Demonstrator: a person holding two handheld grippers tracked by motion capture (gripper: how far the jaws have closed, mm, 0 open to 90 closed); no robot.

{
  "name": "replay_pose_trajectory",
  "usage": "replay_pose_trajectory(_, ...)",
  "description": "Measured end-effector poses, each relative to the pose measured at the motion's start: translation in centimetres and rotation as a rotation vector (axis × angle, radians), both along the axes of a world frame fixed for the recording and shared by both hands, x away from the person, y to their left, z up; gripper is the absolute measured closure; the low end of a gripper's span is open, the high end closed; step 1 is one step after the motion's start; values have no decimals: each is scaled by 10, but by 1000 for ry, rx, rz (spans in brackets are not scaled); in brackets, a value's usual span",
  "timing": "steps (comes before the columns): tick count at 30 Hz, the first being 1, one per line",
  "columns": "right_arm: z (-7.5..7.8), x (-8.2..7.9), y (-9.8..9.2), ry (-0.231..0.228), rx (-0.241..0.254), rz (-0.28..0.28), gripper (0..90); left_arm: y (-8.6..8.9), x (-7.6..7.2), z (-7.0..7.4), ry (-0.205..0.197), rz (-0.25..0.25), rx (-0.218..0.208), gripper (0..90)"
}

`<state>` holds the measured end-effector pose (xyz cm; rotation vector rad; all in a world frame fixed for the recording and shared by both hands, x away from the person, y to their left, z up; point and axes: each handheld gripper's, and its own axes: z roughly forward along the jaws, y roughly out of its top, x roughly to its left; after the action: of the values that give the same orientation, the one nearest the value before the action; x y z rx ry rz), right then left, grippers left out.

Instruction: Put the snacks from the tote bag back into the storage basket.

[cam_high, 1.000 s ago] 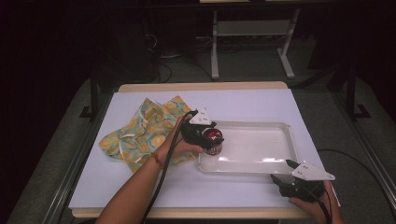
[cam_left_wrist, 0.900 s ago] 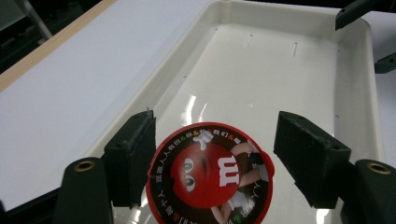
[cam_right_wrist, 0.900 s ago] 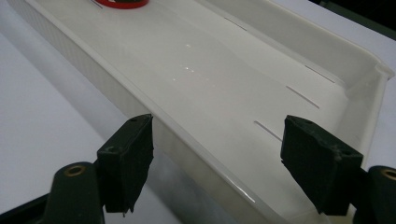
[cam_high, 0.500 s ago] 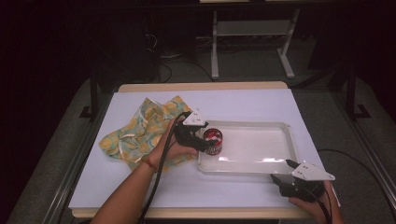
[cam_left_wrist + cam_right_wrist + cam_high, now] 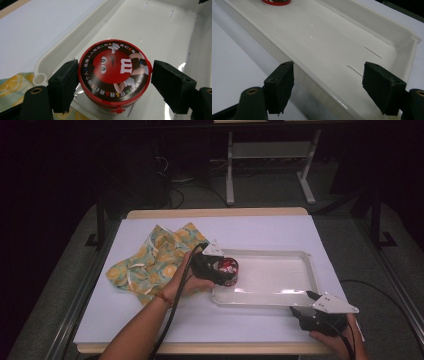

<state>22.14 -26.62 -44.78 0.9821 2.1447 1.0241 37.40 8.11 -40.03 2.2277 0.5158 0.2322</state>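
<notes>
Left gripper jaws just opened, straddling round red-lidded candy tin inside white plastic tray; right gripper apart at tray's near rim.

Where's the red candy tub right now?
High view: red tub sits in the white tray's left end, between the left gripper's open jaws, beside the patterned cloth.

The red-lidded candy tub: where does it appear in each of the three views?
High view: red-lidded candy tub at the white tray's left end, by the left gripper.
Left gripper view: centre, between the open jaws.
Right gripper view: top edge, left of middle.
Shared landmark: the white tray.
</notes>
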Motion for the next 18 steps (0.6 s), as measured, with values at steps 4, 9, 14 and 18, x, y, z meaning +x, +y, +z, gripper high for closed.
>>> replay_pose_trajectory(4, 0, 0, 0, 1, 1, 1, 248, -3, 0, -1, -19, -32, 21, 222)
replay_pose_trajectory(9, 0, 0, 0, 2, 2, 2, 248, -7, 1, 1, -53, -115, 73, 224)
replay_pose_trajectory(14, -1, 0, 0, 6, 3, 0, 248, -11, 0, 0, -61, -220, 67, 224)
replay_pose_trajectory(18, -1, 0, 0, 9, 3, 1, 248, -14, 0, -2, -70, -282, 52, 224)
